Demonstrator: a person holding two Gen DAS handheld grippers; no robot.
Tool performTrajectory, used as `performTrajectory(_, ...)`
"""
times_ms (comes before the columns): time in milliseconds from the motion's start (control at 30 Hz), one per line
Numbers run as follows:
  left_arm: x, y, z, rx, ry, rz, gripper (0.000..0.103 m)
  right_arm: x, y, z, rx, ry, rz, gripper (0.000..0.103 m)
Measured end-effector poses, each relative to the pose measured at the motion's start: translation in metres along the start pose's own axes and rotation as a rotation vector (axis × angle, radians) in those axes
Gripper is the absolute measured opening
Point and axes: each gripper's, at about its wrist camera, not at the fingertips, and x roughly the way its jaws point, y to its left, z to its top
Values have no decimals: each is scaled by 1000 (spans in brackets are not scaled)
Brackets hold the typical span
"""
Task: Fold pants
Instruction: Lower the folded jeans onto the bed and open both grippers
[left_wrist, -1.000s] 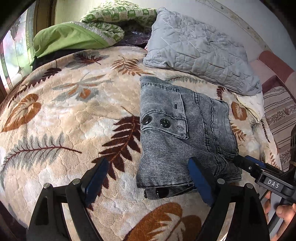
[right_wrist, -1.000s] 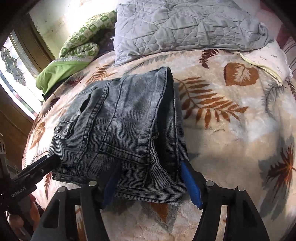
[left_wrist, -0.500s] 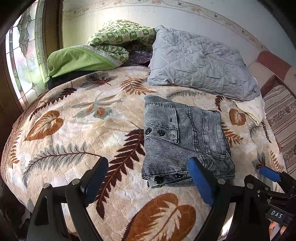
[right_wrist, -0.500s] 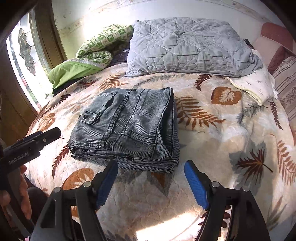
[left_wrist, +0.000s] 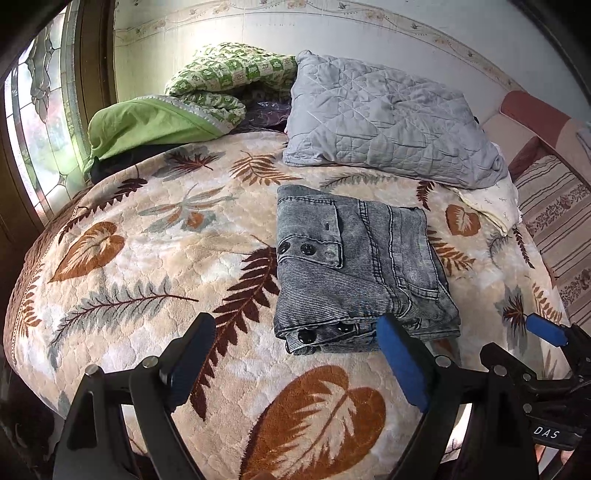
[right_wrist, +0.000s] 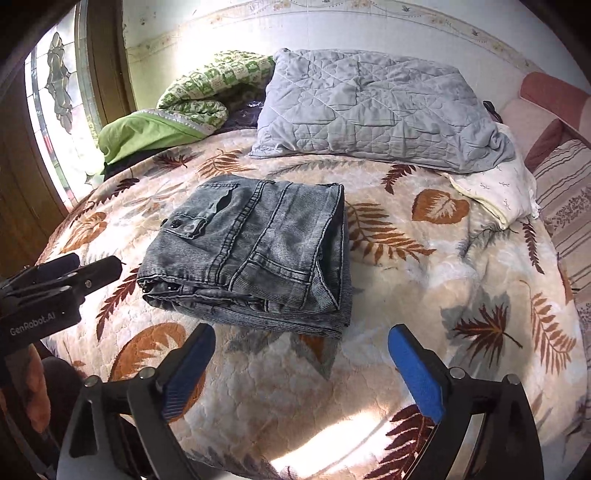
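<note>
Leaf-patterned blanket (left_wrist: 155, 266), grey quilted pillow (left_wrist: 388, 118), green checked bedding (left_wrist: 229, 74), stained-glass window (left_wrist: 40, 122), striped cushion (left_wrist: 554, 214)

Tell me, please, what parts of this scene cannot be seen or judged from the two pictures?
- Folded pants: underside and inner layers, hidden by the top layer, both views.
- Dark item under the green pillow: mostly covered, left wrist view.
- White cloth: partly under the grey quilted pillow.
- Striped fabric: cut off by the right edge.
</note>
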Motion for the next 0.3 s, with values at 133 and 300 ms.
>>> performTrajectory(133,-4,-6,9,-4,-16,-44,103,-3,-2,1,-1,-8,-2,96)
performTrajectory(300,-1,-18,19,40,-19,-48,103,-5,-6,6,0,-23,-6,96)
